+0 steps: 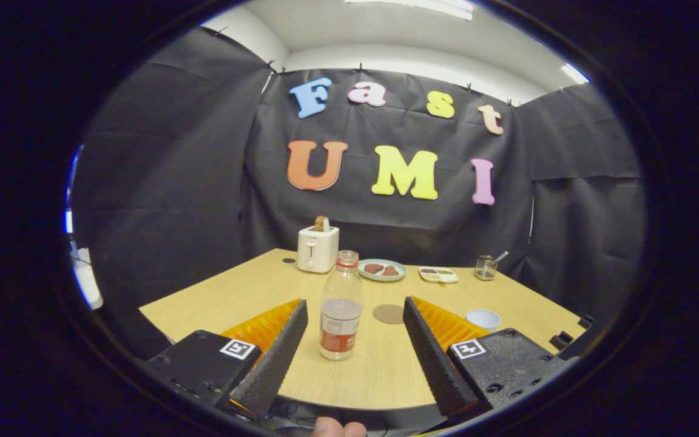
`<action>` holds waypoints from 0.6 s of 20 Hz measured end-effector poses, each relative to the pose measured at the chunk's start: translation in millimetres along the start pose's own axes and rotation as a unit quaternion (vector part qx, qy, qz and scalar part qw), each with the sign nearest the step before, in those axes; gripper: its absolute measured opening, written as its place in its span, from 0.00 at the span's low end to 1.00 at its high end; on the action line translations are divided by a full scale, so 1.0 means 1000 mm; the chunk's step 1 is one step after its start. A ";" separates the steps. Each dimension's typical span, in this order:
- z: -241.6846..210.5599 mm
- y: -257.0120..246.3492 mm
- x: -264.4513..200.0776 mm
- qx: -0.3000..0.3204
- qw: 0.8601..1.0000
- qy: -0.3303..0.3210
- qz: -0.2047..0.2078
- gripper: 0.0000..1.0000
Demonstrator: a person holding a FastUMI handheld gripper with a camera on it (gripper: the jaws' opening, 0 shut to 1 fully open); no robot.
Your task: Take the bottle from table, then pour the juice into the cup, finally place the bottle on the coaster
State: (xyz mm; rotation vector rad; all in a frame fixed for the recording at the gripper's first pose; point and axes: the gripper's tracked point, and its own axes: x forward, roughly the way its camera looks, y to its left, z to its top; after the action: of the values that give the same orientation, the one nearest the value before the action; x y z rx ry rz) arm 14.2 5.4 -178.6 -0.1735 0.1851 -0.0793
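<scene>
At the bottom centre of the frame a fingertip of the person's hand (338, 428) peeks in at the table's near edge. Above it the gripper (354, 312) stands wide apart, its two fingers (276, 358) flanking the lower middle of the frame and touching nothing; each carries a square black-and-white marker tag at its base.

The bottle (340, 306) stands upright on the wooden table (204, 303) between the fingers, closer to the left one. It is clear plastic with a red cap ring and a red label whose writing is too small to read; pale liquid fills roughly its lower half.

Just beyond, centre frame, lies the round brown coaster (389, 314). To the right of the right finger sits the small white cup (483, 318); its contents cannot be made out.

Farther back, from left to right: a white toaster (317, 247) with a slice of bread standing in its slot, a pale green plate (382, 270) holding brown pieces, a small white tray (438, 275) with dark bits, and a small clear glass (485, 267) with a utensil leaning in it.
</scene>
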 end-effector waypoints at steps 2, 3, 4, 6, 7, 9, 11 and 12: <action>-0.015 -0.001 0.011 -0.002 1.000 0.005 -0.007 1.00; -0.025 0.001 0.017 -0.004 1.000 0.012 -0.006 1.00; -0.034 0.003 0.022 -0.006 1.000 0.020 -0.005 1.00; -0.044 0.003 0.036 -0.011 1.000 0.027 -0.007 1.00; -0.050 0.003 0.041 -0.014 0.999 0.030 -0.009 1.00; -0.058 0.002 0.054 -0.017 0.999 0.032 -0.014 1.00; -0.064 0.003 0.066 -0.019 0.999 0.034 -0.015 1.00; -0.068 0.004 0.071 -0.019 0.999 0.036 -0.014 1.00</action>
State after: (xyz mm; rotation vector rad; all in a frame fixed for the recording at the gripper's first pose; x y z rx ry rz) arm 71.5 -8.4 -257.3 -0.2115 0.2560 -0.1100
